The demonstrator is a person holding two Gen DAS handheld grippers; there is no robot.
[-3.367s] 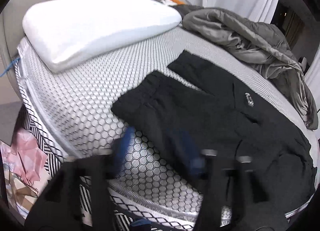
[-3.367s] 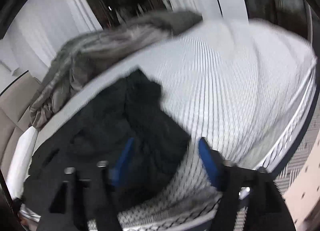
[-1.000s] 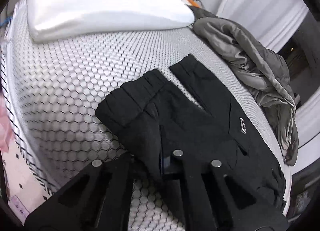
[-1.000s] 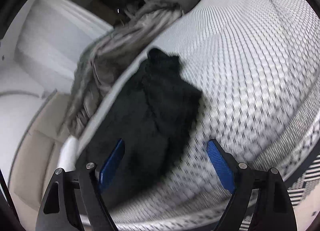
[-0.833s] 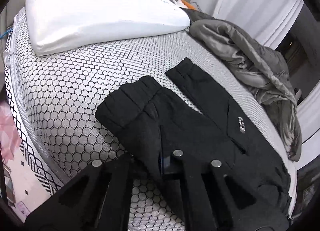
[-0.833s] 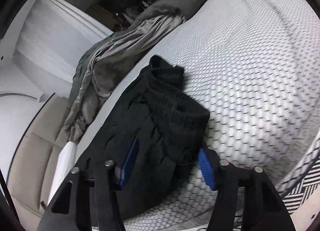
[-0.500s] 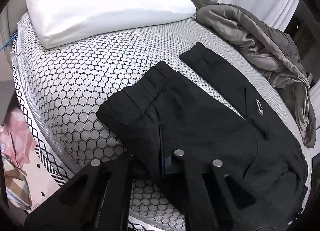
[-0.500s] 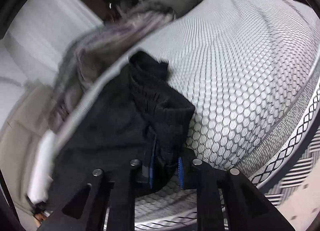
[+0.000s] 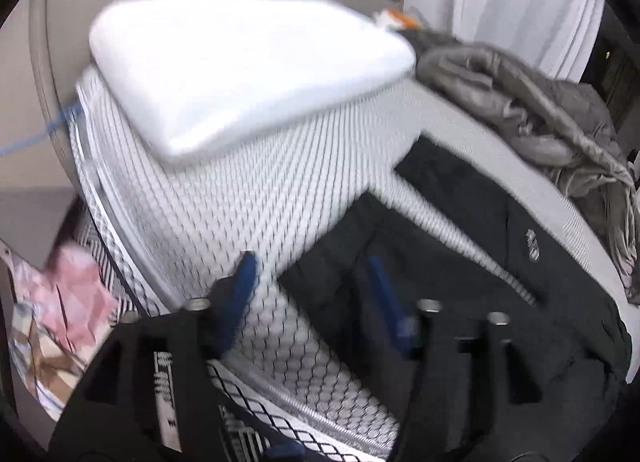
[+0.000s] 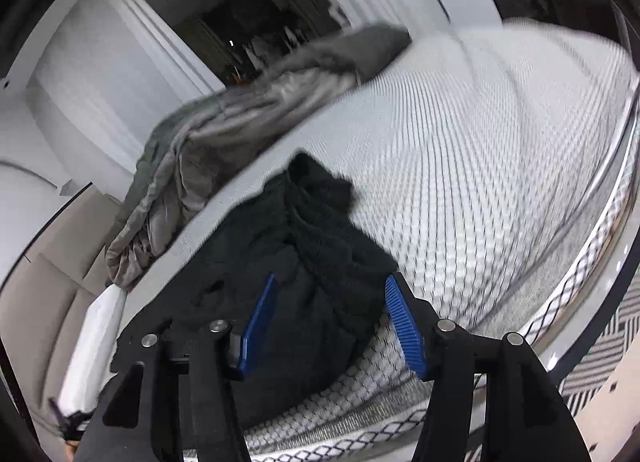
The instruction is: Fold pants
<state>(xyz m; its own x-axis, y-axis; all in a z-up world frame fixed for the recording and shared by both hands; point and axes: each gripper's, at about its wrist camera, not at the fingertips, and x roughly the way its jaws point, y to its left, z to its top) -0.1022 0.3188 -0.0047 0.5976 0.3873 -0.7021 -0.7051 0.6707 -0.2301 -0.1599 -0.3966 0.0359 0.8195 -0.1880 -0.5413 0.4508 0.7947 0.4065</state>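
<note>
Black pants (image 9: 460,262) lie spread on the honeycomb-patterned mattress (image 9: 248,198), the two leg ends toward the pillow. My left gripper (image 9: 312,290) is open above the near leg's edge, blue pads apart, holding nothing. In the right wrist view the bunched waistband end of the pants (image 10: 320,246) lies near the mattress edge. My right gripper (image 10: 332,326) is open just above that end, one pad over the fabric and one at its edge. Both views are blurred by motion.
A white pillow (image 9: 240,62) lies at the head of the mattress. A crumpled grey blanket (image 9: 540,118) lies along the far side, also in the right wrist view (image 10: 240,118). Pink paper and clutter (image 9: 60,302) sit on the floor beside the bed.
Both grippers were shut on the pants half a second ago. Both have opened, let go of the fabric and pulled back a little.
</note>
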